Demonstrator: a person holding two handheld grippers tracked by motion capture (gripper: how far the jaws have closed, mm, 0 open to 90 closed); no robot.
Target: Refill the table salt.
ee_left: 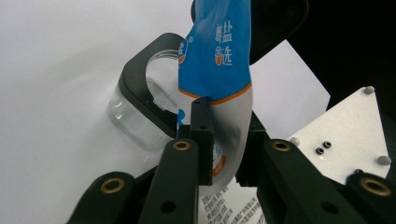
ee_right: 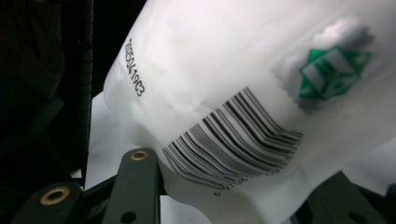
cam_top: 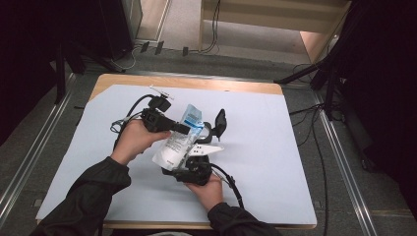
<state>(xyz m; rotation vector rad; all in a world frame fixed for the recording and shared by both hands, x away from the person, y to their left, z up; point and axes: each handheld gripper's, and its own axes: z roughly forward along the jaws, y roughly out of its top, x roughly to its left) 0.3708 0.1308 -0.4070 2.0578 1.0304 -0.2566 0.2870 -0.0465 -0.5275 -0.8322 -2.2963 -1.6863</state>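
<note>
Now my left gripper (cam_top: 189, 129) clamped on the salt pouch (cam_top: 179, 140), my right gripper (cam_top: 189, 164) gripping its bottom end, above the table (cam_top: 275, 147).

The high view is evenly lit from above: the white sheet on the desk (cam_top: 275, 147) is bright while the surroundings fall into deep shadow, and the picture is soft and low in detail. In the gripper views the near jaws are blurred, and the pouch (ee_right: 261, 93) glares white with smeared print.
</note>
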